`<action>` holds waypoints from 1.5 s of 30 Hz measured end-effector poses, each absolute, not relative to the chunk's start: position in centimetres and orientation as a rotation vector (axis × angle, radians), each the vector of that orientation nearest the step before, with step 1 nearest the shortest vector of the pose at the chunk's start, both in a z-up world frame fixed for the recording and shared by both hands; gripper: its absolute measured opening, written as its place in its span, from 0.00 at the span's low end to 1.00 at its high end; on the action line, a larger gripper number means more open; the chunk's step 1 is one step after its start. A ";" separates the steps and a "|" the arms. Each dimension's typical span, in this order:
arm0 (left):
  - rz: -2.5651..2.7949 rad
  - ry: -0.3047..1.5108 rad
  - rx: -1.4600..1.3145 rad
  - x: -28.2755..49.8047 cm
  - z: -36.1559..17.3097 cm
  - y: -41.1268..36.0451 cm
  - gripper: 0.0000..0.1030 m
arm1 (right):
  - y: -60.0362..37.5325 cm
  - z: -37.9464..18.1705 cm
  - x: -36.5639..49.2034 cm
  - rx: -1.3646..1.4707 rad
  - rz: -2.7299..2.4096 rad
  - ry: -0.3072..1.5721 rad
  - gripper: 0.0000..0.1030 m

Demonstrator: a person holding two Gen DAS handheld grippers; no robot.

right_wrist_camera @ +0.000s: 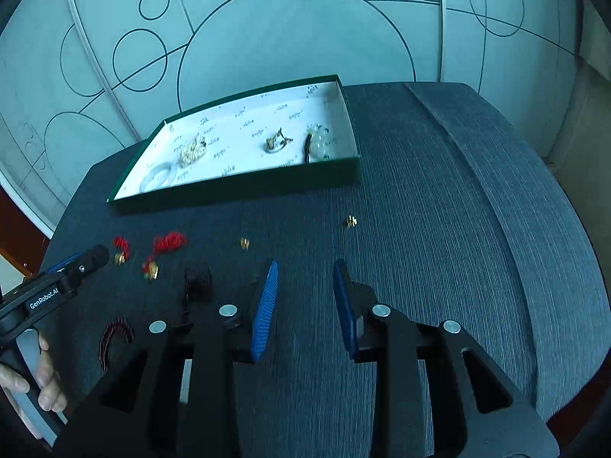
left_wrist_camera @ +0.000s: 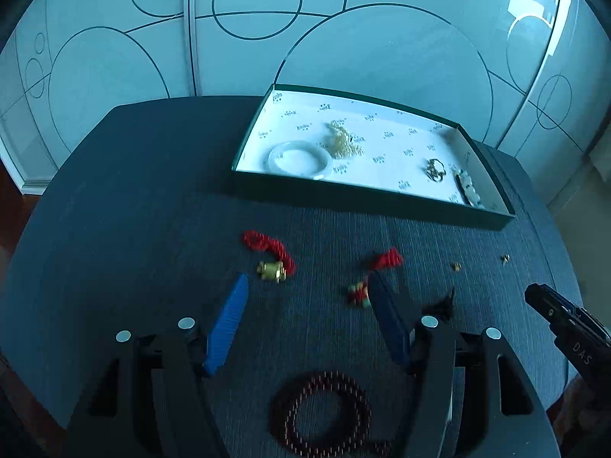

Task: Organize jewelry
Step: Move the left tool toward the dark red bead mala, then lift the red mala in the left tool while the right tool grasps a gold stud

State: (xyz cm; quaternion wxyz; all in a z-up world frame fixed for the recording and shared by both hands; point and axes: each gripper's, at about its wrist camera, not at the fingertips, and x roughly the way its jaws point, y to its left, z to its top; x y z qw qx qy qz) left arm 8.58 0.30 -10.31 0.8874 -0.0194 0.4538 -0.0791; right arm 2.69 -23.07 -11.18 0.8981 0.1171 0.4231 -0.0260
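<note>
Left wrist cam catches the dark beaded bracelet [left_wrist_camera: 320,412] whole between the empty, spread left gripper [left_wrist_camera: 309,286], while the right gripper [right_wrist_camera: 305,267], empty, jaws parted, only sees a sliver.

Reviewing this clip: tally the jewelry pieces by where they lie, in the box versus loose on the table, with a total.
In the box: 4 (white bangle, pearl cluster, gold piece, white bead string)
Loose on the table: 6 (2 red cord pieces, dark bead bracelet, black tassel, 2 gold bits)
Total: 10
</note>
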 end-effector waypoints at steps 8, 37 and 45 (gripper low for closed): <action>-0.172 0.978 -0.023 4.3 -11.9 0.2 0.72 | -22.5 -11.4 -1.1 0.234 -0.048 0.882 0.30; -0.150 0.912 0.124 2.0 -14.8 -1.5 0.16 | -21.8 -13.4 -3.1 0.244 -0.032 0.924 0.30; -0.160 0.908 0.076 2.4 -14.2 -0.6 0.11 | -21.7 -13.4 -3.0 0.240 -0.032 0.923 0.30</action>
